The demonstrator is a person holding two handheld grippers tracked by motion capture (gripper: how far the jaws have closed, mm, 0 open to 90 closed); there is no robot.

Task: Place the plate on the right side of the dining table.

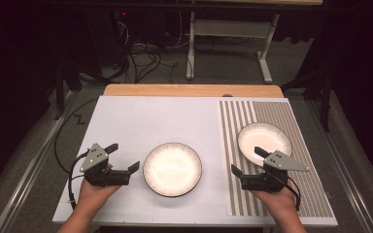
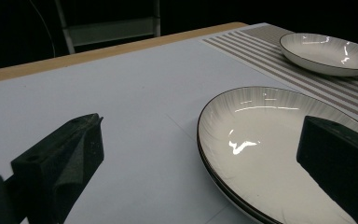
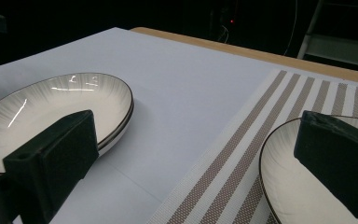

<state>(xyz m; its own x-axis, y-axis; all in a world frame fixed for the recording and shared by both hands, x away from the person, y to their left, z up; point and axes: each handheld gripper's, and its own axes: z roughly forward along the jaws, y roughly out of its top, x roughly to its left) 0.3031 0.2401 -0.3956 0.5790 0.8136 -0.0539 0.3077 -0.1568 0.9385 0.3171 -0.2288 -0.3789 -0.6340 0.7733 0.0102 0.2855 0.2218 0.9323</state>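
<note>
A stack of two white plates with dark rims (image 1: 172, 169) (image 2: 261, 149) (image 3: 51, 107) rests on the white sheet at the table's middle. One more such plate (image 1: 264, 139) (image 2: 328, 52) (image 3: 298, 186) lies on the striped placemat (image 1: 311, 189) (image 3: 242, 154) at the right. My left gripper (image 1: 123, 156) (image 2: 200, 122) hovers just left of the stack, open, nothing between its jaws. My right gripper (image 1: 246, 160) (image 3: 196, 116) stands open at the placemat's left edge, between the stack and the single plate, its far jaw over that plate's near rim.
The white sheet (image 1: 141, 121) covers most of a wooden table (image 1: 189, 90). Behind it, a metal table frame (image 1: 228, 29) and loose cables (image 1: 141, 58) lie on the floor. A black cable (image 1: 65, 141) trails off the left edge.
</note>
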